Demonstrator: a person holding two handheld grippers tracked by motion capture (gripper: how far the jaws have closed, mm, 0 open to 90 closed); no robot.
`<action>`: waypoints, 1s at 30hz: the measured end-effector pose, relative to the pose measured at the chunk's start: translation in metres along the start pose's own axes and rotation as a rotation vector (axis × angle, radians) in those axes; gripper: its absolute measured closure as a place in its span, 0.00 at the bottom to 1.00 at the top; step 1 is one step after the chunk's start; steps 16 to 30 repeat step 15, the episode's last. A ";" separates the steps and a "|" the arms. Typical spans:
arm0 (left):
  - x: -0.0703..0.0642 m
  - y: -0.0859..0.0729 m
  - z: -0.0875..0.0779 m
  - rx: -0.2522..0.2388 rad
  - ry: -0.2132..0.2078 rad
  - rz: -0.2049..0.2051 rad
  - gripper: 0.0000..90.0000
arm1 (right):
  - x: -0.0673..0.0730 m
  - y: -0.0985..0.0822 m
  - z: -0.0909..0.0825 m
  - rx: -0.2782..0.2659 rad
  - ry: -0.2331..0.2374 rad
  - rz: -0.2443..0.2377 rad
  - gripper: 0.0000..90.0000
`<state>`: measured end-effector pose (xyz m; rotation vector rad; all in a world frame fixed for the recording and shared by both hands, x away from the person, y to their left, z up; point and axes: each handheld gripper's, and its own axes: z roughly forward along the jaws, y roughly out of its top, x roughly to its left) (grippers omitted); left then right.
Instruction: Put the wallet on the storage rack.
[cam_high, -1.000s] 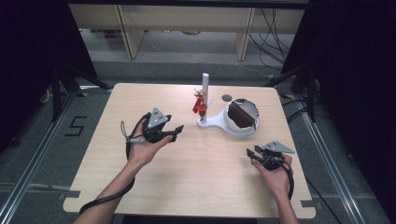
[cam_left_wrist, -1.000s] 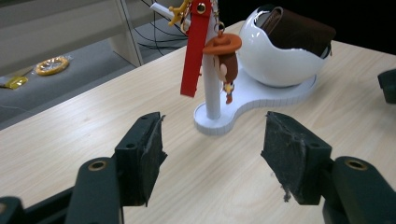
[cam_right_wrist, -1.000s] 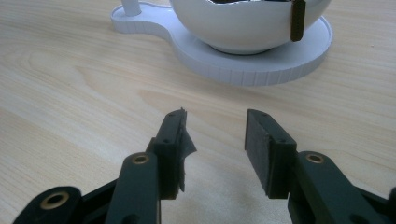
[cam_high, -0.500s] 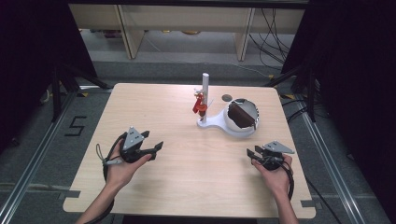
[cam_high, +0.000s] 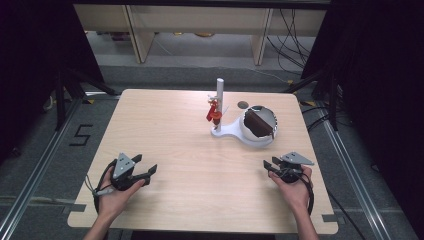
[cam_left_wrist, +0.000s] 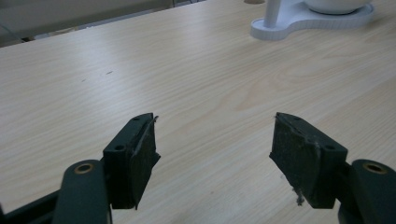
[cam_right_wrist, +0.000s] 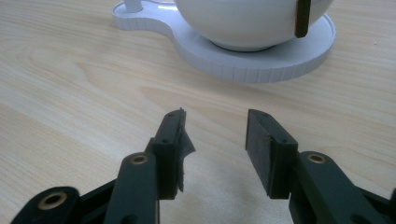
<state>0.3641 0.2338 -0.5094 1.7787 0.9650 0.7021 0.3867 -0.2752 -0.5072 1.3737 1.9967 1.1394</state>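
Presently: left gripper (cam_high: 150, 173) spread empty near the worktop's (cam_high: 190, 150) front-left corner, right gripper (cam_high: 268, 166) part-spread empty front-right; approach white bowl stand (cam_high: 235, 131) level, squarely.

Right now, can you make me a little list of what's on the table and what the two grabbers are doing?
table: light wood table
stand: white stand with an upright post
bowl: white bowl on the stand, something dark brown inside
red thing: red piece on the post
left gripper: open, nothing between the jaws
right gripper: open, nothing between the jaws
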 end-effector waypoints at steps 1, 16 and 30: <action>0.001 -0.002 0.000 -0.006 0.000 -0.010 0.33 | 0.000 0.000 0.000 0.001 -0.008 -0.006 0.65; 0.007 -0.017 -0.005 -0.025 0.034 -0.065 0.32 | -0.001 -0.003 -0.001 -0.002 0.010 0.003 0.64; 0.007 -0.017 -0.005 -0.025 0.034 -0.065 0.32 | -0.001 -0.003 -0.001 -0.002 0.010 0.003 0.64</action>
